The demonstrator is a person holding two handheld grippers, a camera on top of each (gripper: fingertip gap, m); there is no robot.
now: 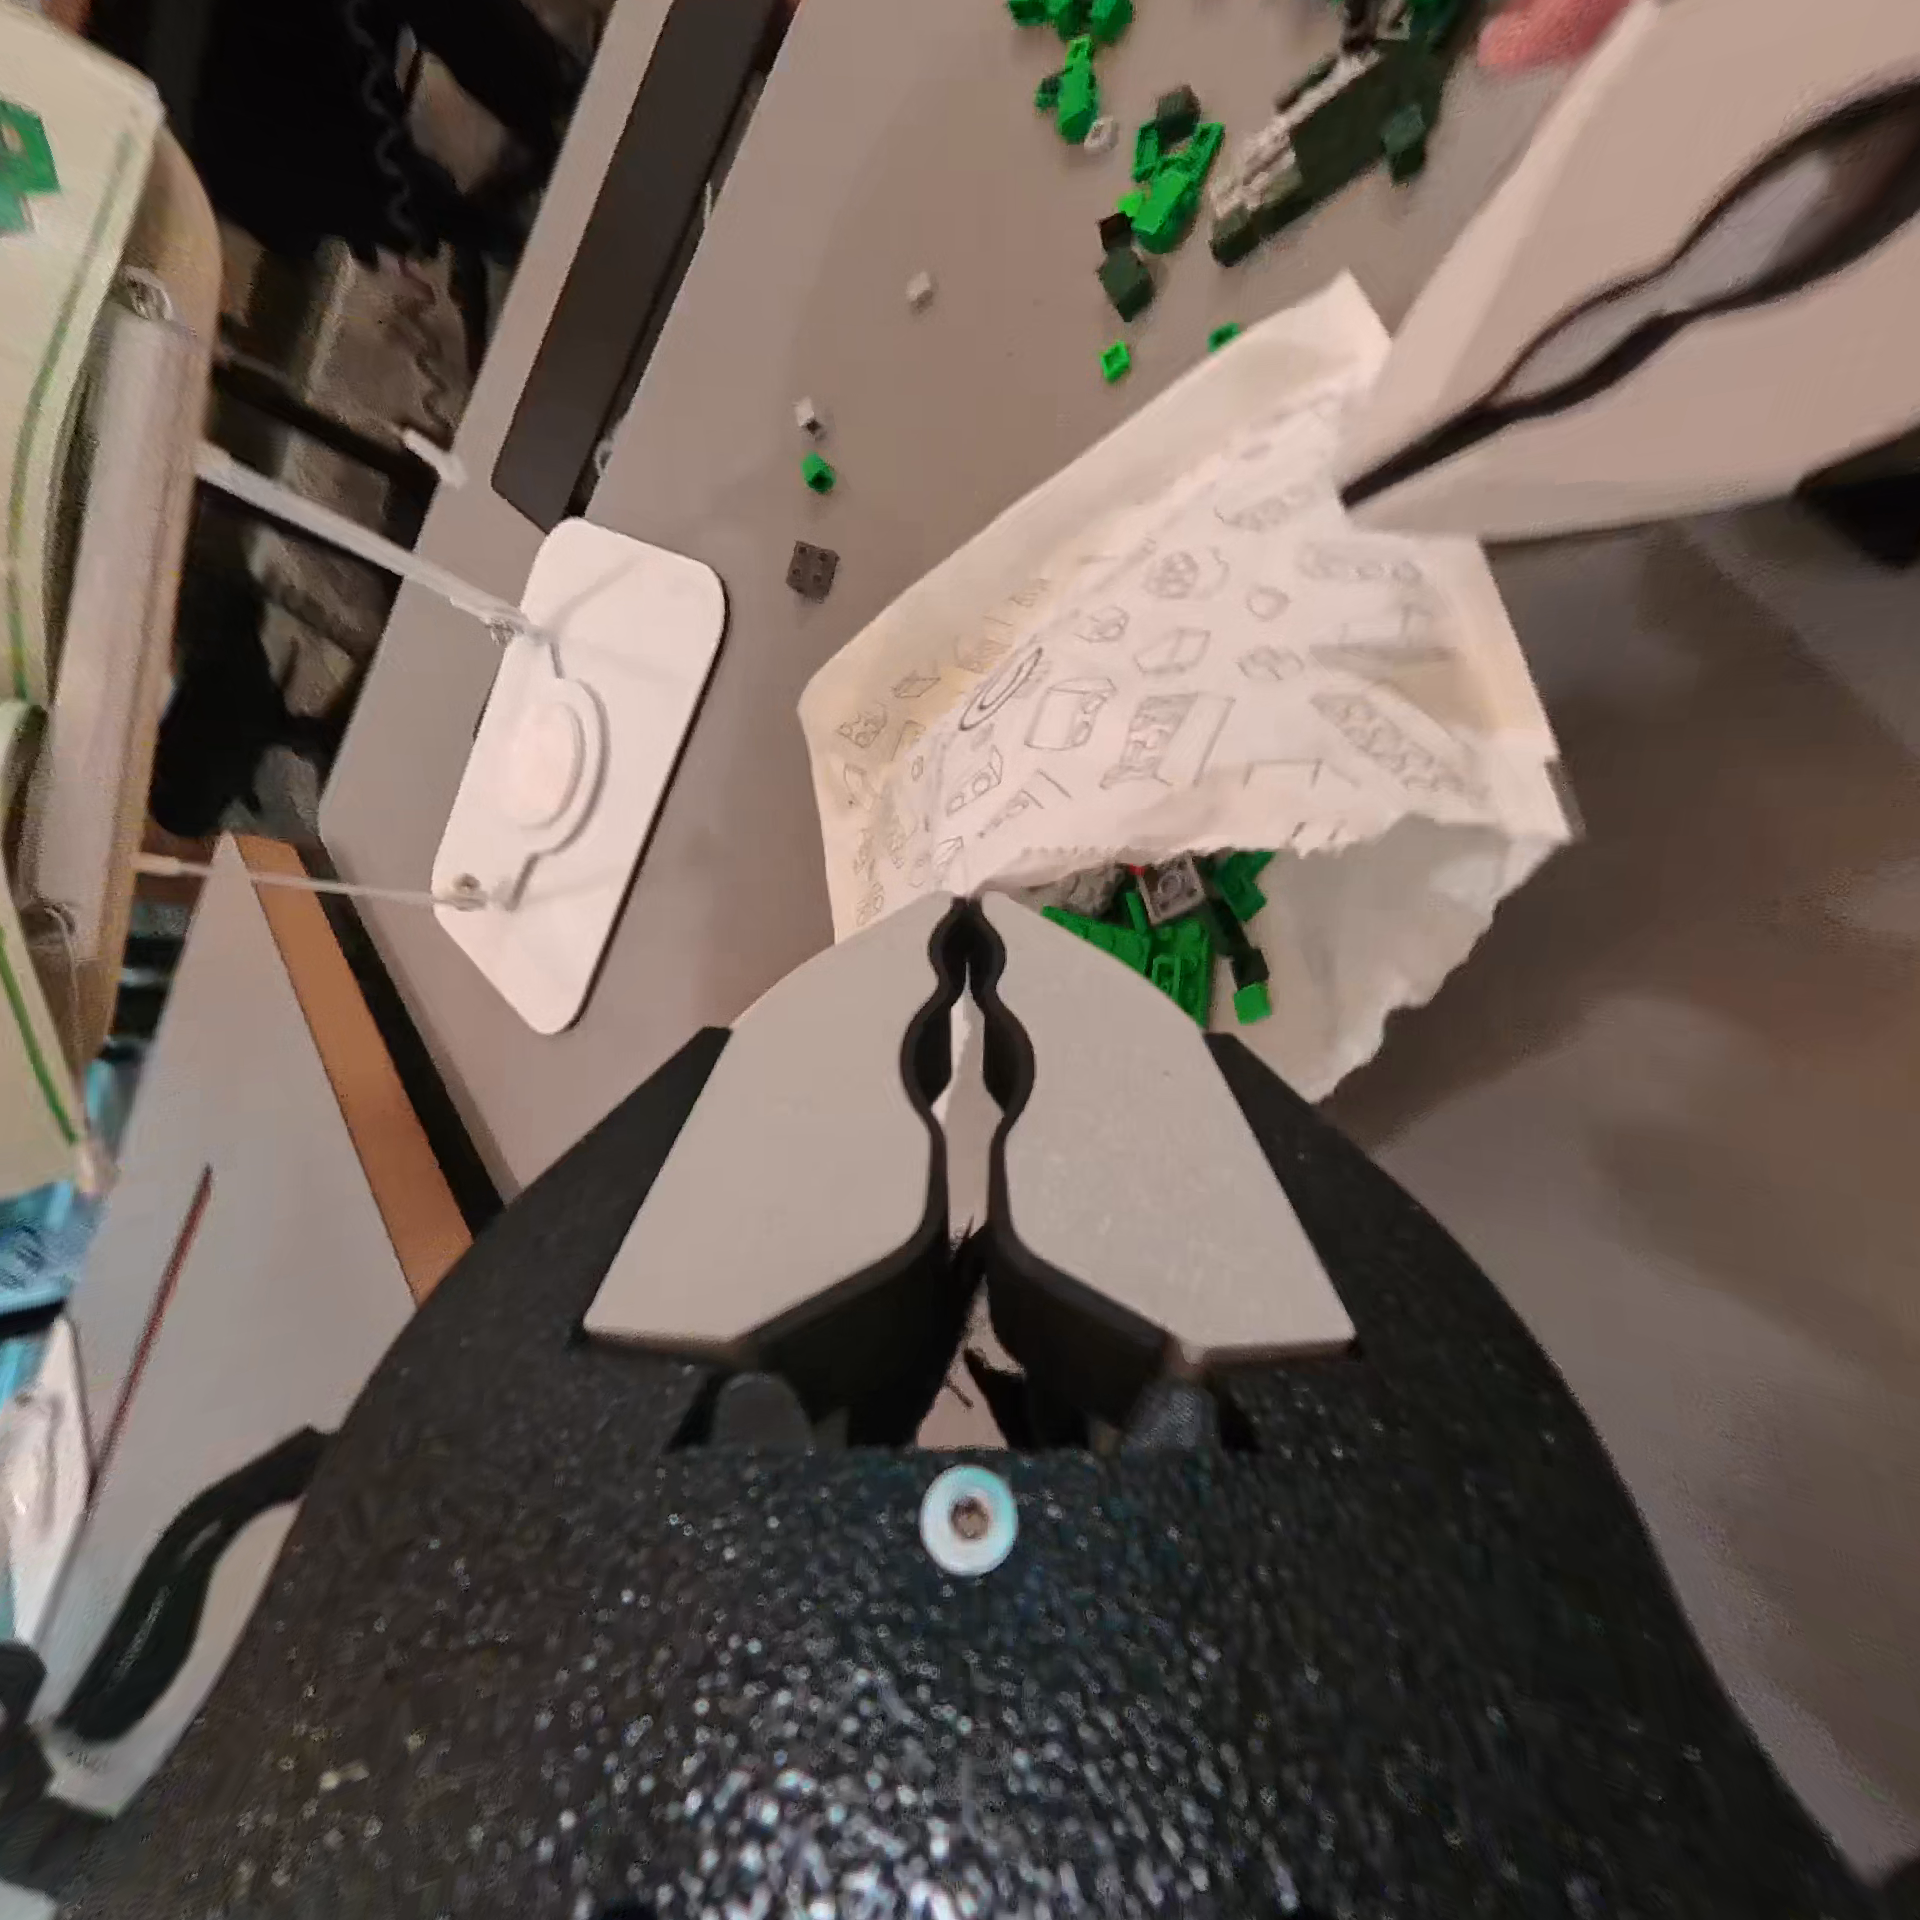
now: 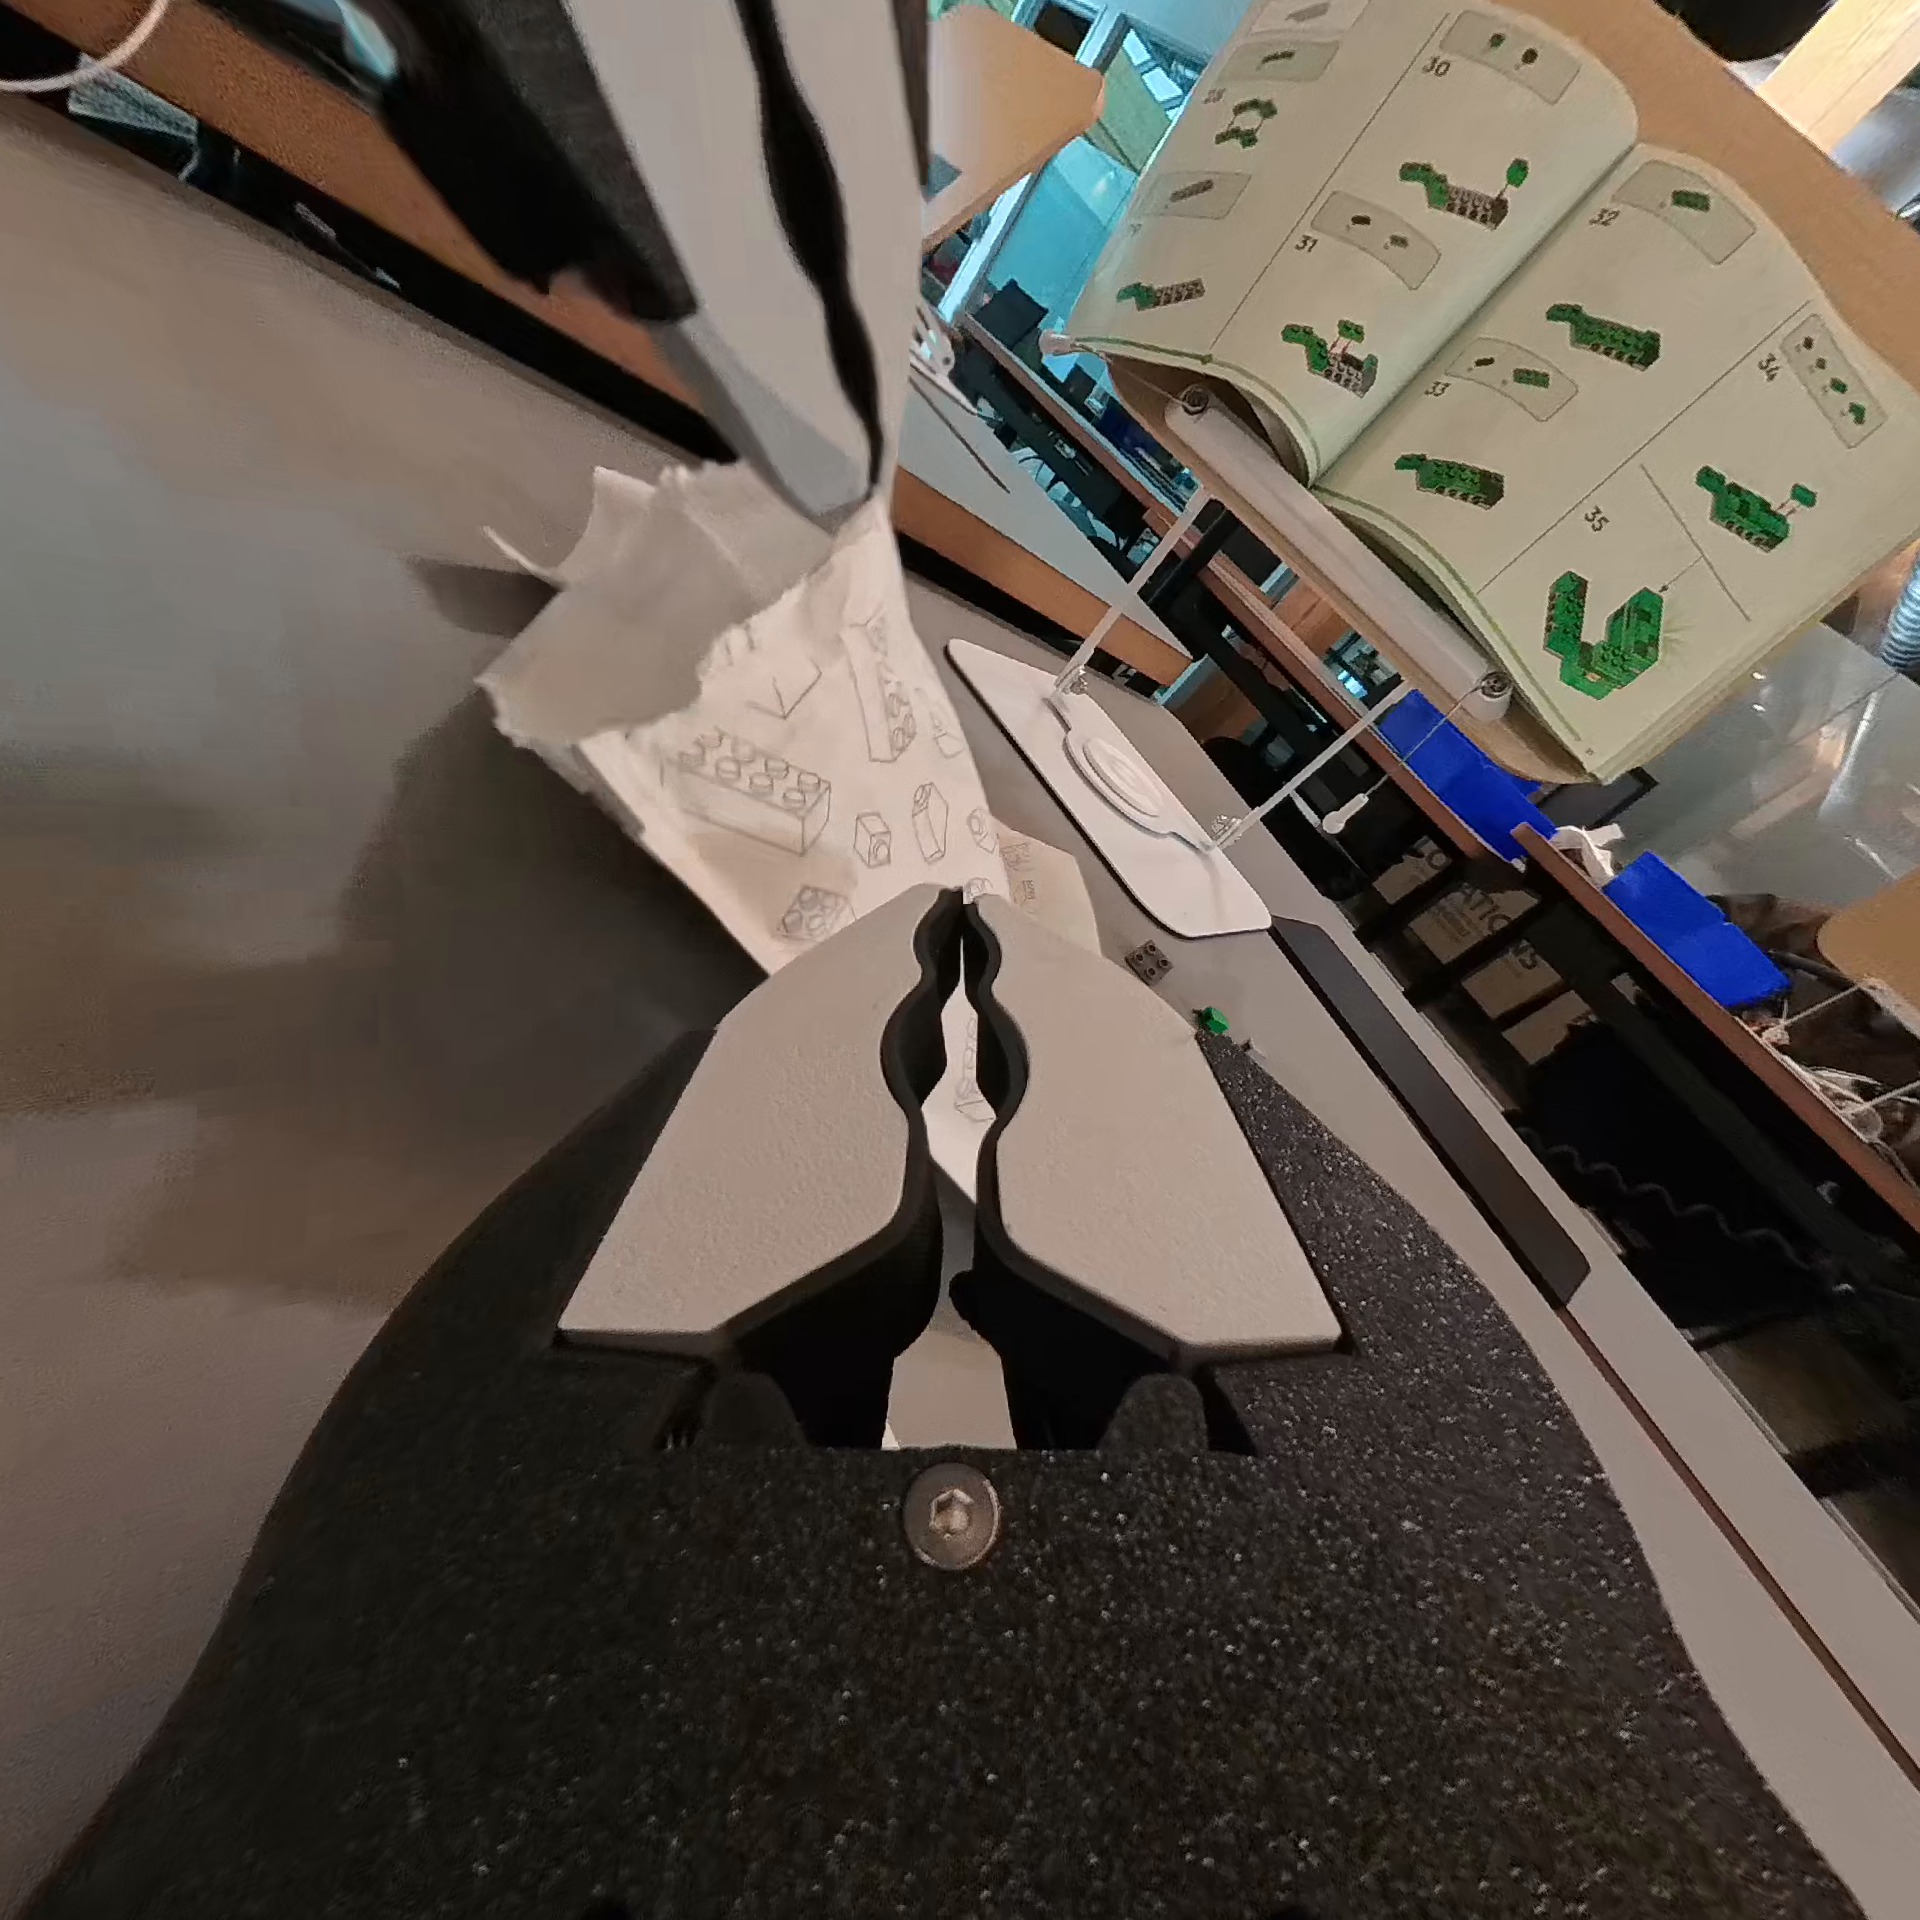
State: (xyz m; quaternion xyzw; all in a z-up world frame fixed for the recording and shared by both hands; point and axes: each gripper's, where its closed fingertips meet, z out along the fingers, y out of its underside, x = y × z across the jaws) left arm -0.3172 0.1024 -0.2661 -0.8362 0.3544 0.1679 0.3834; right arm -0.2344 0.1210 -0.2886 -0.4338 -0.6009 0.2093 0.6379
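Observation:
A white paper bag (image 1: pixel 1174 675) printed with outline drawings of bricks is held up over the grey table (image 1: pixel 1662 831) between both grippers. My left gripper (image 1: pixel 961 914) is shut on the bag's torn edge. Green bricks (image 1: pixel 1174 945) show inside the bag's open mouth just past its tips. My right gripper (image 1: pixel 1361 488) comes in from the upper right and pinches the bag's far edge. In the right wrist view my right gripper (image 2: pixel 961 925) is shut on the bag (image 2: pixel 821 769), and the left gripper (image 2: pixel 831 488) pinches its upper edge.
Loose green and dark bricks (image 1: pixel 1195 156) lie scattered at the far side of the table. A white stand base (image 1: pixel 582 769) sits near the table edge. It holds an open instruction booklet (image 2: pixel 1507 364). Blue bins (image 2: pixel 1683 935) stand beyond the table.

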